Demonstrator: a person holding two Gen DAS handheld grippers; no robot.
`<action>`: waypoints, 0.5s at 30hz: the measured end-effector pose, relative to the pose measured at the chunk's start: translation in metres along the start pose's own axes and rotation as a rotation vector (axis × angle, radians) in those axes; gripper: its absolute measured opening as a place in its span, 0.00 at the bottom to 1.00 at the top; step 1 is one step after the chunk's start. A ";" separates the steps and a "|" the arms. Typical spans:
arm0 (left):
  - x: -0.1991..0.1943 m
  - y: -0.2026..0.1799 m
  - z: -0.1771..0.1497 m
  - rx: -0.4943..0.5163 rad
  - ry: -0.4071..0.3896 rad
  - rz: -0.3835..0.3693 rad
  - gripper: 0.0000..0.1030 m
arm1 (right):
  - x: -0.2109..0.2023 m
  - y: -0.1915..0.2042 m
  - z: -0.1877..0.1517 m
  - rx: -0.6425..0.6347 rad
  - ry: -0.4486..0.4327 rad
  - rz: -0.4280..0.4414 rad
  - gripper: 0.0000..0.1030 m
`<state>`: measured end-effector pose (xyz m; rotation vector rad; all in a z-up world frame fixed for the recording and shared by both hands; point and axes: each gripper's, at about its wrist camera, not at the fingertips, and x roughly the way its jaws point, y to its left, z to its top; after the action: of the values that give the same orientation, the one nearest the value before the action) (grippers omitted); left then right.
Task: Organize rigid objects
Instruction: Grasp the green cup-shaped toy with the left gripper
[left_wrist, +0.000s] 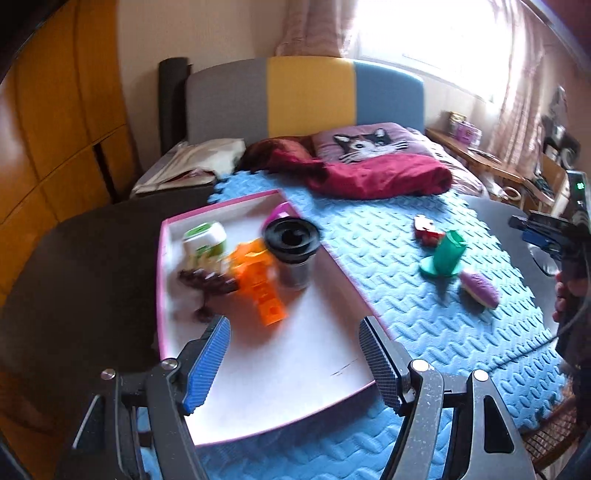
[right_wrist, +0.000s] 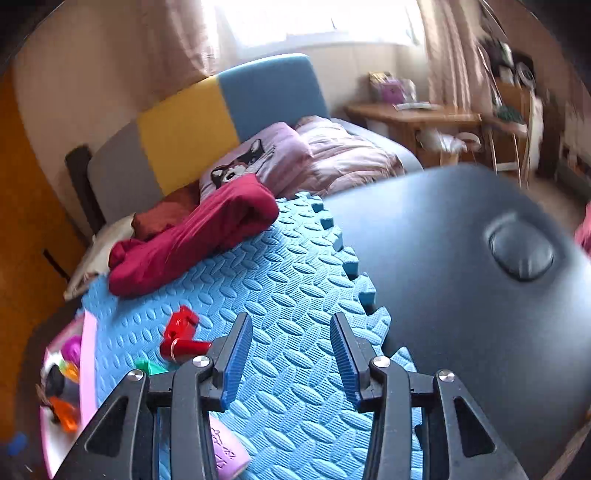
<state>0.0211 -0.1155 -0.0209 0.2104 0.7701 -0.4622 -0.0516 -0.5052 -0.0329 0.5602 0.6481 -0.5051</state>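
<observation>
Left gripper hangs parted and empty over the near end of the pink-rimmed tray; right gripper, also parted, holds nothing above the blue mat, red toy to its left.

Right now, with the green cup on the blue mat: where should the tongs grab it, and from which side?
Grip the green cup across its body, coming from above and the near side. It appears to stand upside down on a wider green lid, so the narrower top end should fit between the pads. Avoid the red toy just behind it and the purple toy on the near right.
</observation>
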 end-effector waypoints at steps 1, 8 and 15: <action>0.004 -0.008 0.004 0.019 0.000 -0.016 0.71 | -0.001 -0.002 0.001 0.007 -0.001 0.002 0.43; 0.031 -0.049 0.025 0.082 0.022 -0.091 0.71 | 0.002 0.001 -0.003 0.003 0.036 0.024 0.43; 0.060 -0.088 0.048 0.118 0.051 -0.161 0.71 | 0.009 -0.004 -0.003 0.045 0.066 0.042 0.43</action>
<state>0.0466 -0.2288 -0.0306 0.2722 0.8136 -0.6576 -0.0495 -0.5084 -0.0423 0.6336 0.6875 -0.4638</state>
